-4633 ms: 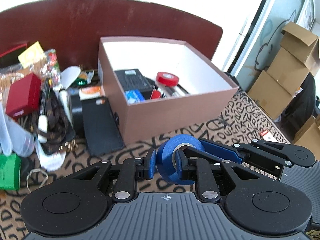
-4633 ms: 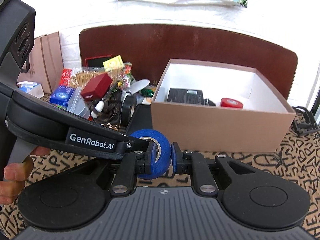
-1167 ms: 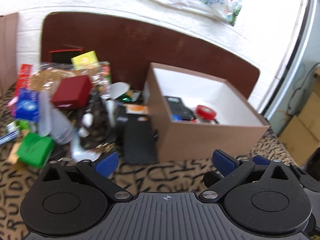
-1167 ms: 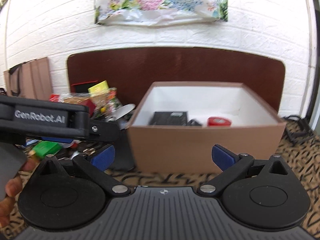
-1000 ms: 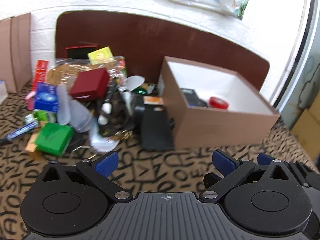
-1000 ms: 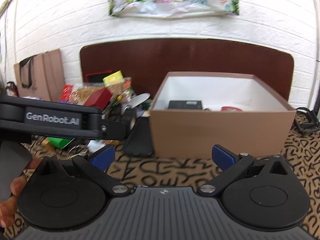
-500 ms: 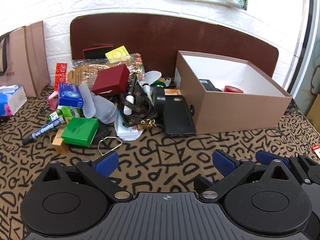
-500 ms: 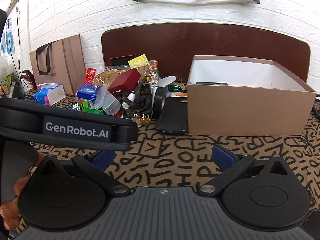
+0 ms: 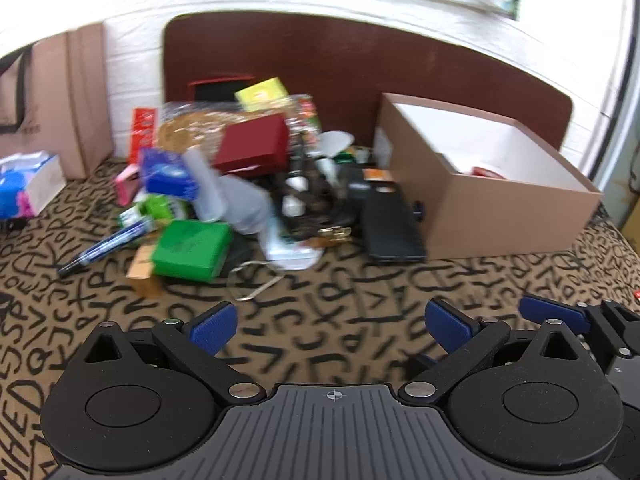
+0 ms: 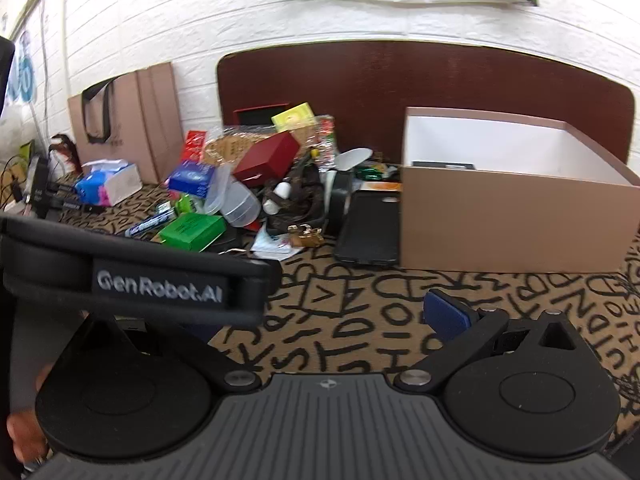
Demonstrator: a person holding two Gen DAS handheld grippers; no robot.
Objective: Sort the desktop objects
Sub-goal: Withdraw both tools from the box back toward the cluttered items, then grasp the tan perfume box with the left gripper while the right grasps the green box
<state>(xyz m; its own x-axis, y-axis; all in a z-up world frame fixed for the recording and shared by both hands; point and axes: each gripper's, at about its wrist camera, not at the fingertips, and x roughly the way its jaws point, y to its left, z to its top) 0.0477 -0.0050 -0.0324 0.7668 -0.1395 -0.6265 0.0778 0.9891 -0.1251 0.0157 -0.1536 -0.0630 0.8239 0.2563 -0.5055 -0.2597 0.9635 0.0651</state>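
Both cameras had swung leftward from the open brown cardboard box [image 9: 492, 216] toward the heap, where the left gripper [image 9: 332, 326] and right gripper [image 10: 344, 312], both wide and empty, faced a flat green rectangular box [image 9: 192, 250] ahead-left on the table [image 9: 360, 304], nearer the left, its long axis slanting right and away

Bare patterned cloth [image 9: 332, 312] ahead; clutter pile [image 9: 240, 196] and box [image 9: 492, 212] block beyond

Left gripper [image 9: 331, 326] and right gripper [image 10: 340, 312] — both spread wide, empty
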